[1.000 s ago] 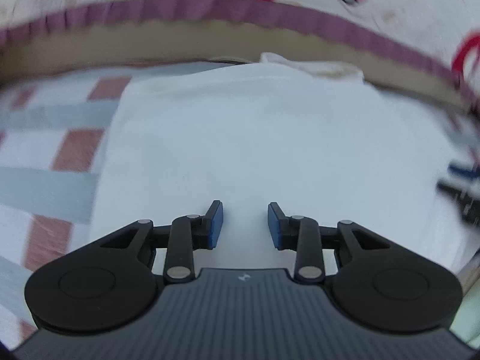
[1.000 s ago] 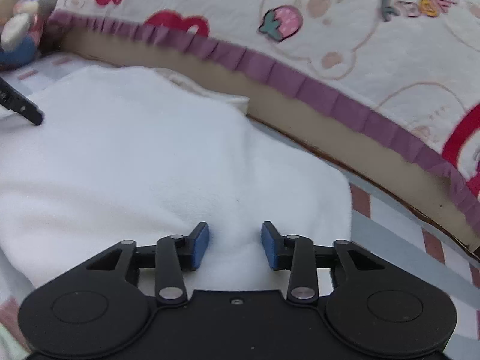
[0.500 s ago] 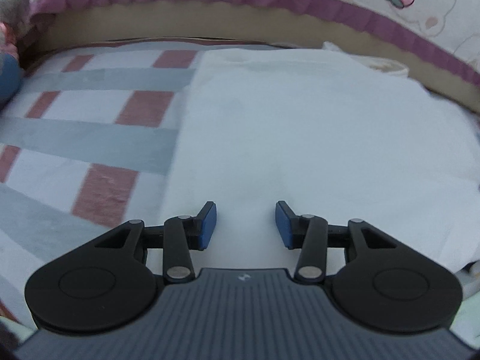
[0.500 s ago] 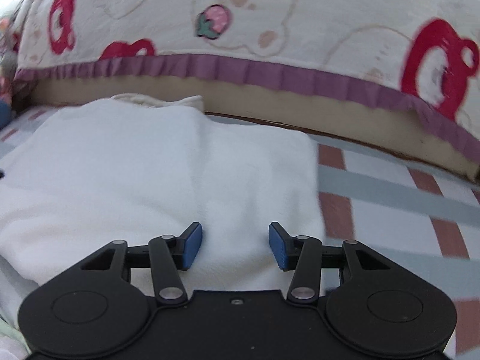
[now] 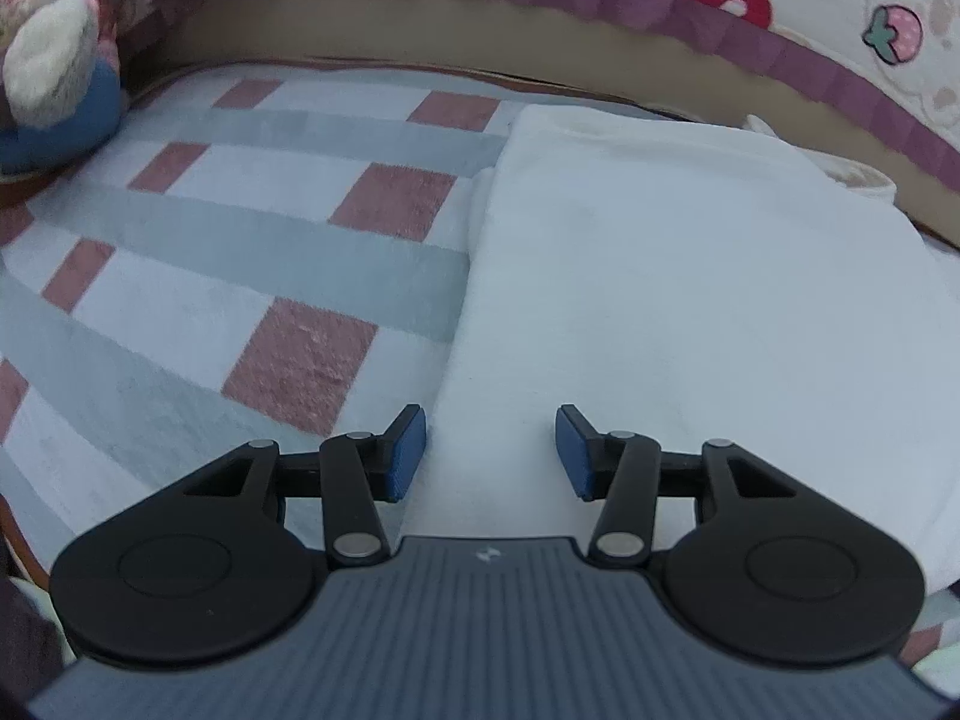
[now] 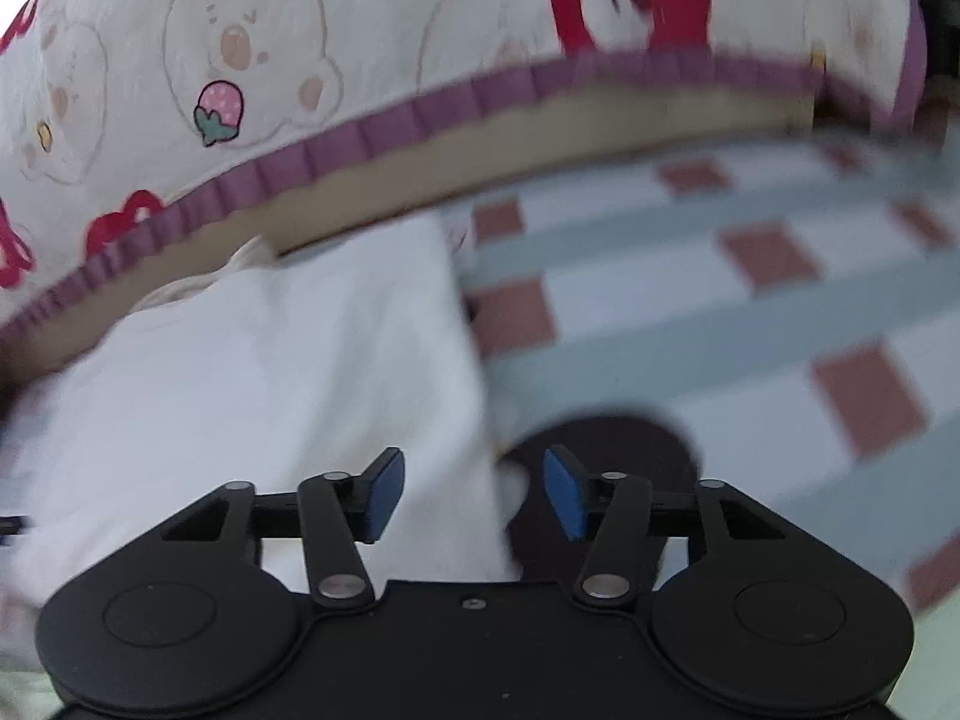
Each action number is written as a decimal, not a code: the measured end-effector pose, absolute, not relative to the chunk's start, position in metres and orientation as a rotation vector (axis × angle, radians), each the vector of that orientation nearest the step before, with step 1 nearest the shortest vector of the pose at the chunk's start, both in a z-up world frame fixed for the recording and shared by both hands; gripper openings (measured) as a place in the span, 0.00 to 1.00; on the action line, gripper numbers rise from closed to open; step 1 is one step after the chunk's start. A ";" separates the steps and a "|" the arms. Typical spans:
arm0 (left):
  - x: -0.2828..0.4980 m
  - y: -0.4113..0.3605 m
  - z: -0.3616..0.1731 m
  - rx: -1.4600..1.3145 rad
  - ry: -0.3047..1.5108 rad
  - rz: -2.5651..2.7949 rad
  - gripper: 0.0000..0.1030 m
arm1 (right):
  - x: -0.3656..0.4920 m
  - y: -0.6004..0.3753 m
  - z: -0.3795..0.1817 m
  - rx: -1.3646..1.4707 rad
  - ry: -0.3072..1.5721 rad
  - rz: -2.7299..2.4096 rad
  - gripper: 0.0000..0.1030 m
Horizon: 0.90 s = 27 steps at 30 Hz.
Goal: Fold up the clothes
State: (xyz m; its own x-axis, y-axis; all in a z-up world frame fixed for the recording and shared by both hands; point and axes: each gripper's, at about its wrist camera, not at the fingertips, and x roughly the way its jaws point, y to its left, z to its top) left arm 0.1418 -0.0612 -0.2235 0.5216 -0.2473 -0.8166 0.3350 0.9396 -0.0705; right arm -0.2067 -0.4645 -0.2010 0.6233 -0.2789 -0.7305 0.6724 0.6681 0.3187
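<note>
We have the white garment (image 5: 690,312) lying flat on the checked blanket (image 5: 252,276), its far edge close under the purple frill of the patterned quilt (image 6: 252,60), and every place below is given from that garment. Our left gripper (image 5: 491,453) hangs over its near left edge, jaws opening with nothing clamped; the left pad (image 5: 405,450) sits about over the border where cloth meets blanket and the other pad is over the cloth. Our right gripper (image 6: 474,495) hangs over the garment's near right edge, jaws also opening and holding nothing, with the edge running between the pads and a dark round shape (image 6: 606,444) we cannot identify just off that edge. A plush rabbit (image 5: 60,42) sits well off to the garment's left, by the quilt.

We judge that we are lining up to take both side edges for the next fold. To do it well, we should let the jaws finish widening, lower each one so a single pad slides under the edge, catch all the layers and none of the blanket, close both together, then lift evenly so the fold line stays straight and the cloth does not bunch toward the quilt
</note>
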 end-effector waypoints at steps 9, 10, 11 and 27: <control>0.146 -0.046 -0.222 -0.056 0.990 -0.347 0.54 | -0.231 -0.462 -0.231 0.995 0.676 -0.533 0.61; 0.147 -0.044 -0.224 -0.075 1.000 -0.344 0.61 | -0.230 -0.461 -0.236 1.044 0.674 -0.519 0.63; 0.148 -0.042 -0.226 -0.094 1.011 -0.340 0.61 | -0.226 -0.457 -0.240 1.046 0.694 -0.506 0.63; 0.081 0.001 -0.191 -0.708 1.017 -0.281 0.64 | -0.200 -0.441 -0.199 0.745 0.432 -0.485 0.23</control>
